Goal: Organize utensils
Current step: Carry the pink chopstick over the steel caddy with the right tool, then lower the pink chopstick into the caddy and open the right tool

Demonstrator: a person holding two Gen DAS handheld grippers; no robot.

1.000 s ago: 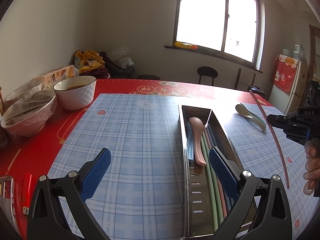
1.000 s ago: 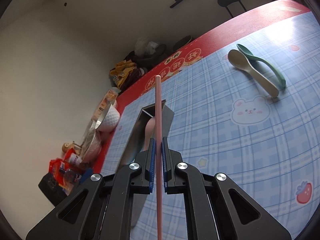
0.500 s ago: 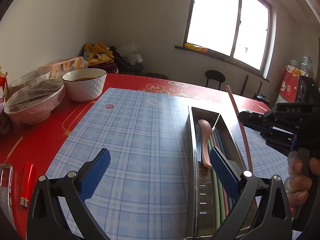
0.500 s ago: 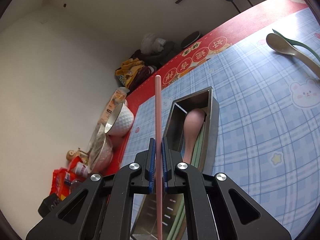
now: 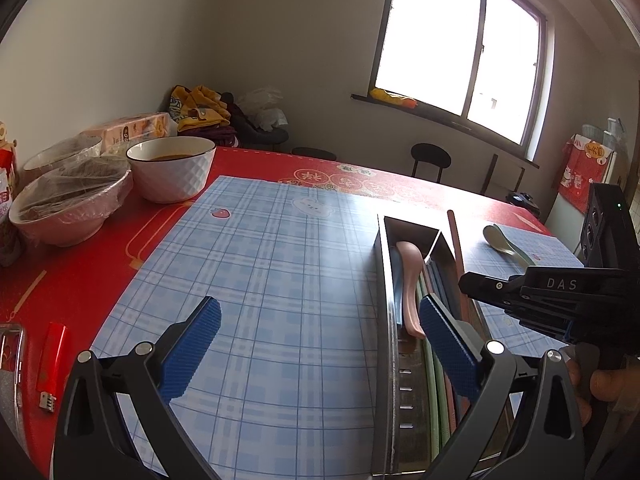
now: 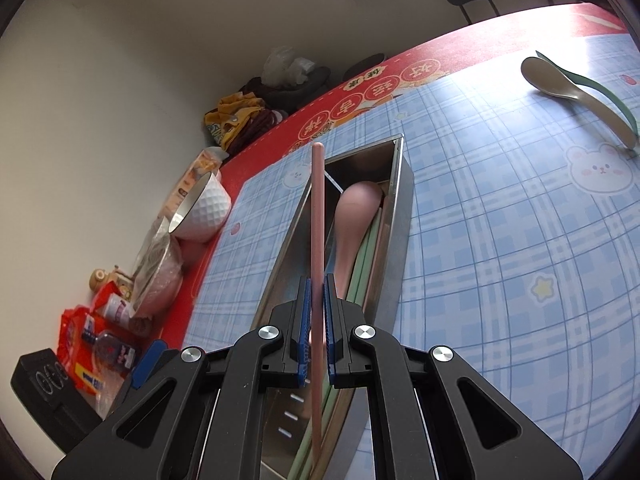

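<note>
The right gripper (image 6: 316, 320) has its blue fingers (image 6: 302, 320) clenched on a pink chopstick (image 6: 317, 216) — it runs straight ahead of them, above the metal tray (image 6: 402, 216). In the tray lie a pink spoon (image 6: 354, 216) and more chopsticks. The left gripper (image 5: 316, 344) has its fingers (image 5: 192, 344) spread wide, grasping nothing, over the blue checked mat (image 5: 280, 264) — the tray just beside the right one. Two spoons (image 6: 576, 92) lie on the tabletop (image 5: 152, 220), well off right.

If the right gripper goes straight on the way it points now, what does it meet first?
Probably the metal utensil box just below: the right gripper, jaws shut on the pink chopstick, points along its length. Depth is unclear.
</note>
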